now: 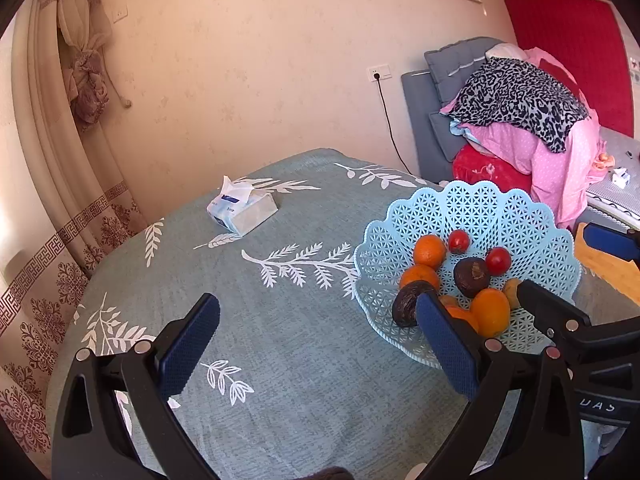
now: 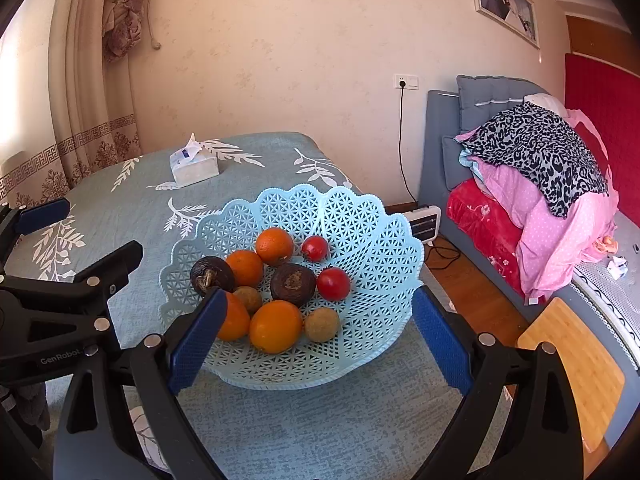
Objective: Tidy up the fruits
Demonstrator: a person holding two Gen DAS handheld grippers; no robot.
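We are seeing the fruits lying together in the basket (image 2: 360, 240), which is standing on the tabletop (image 2: 320, 420): four oranges (image 2: 275, 331), two red fruits (image 2: 333, 283), two dark brown fruits (image 2: 293, 283) and two small tan fruits (image 2: 321, 324). Our right claw (image 2: 316, 340) is hovering before the basket with jaws spread wide and gripping nothing. Our left claw (image 1: 318, 344) is hanging to the left of the basket, also spread and empty. A tissue pack (image 1: 242, 210) is lying further back on the tabletop, well apart from the basket.
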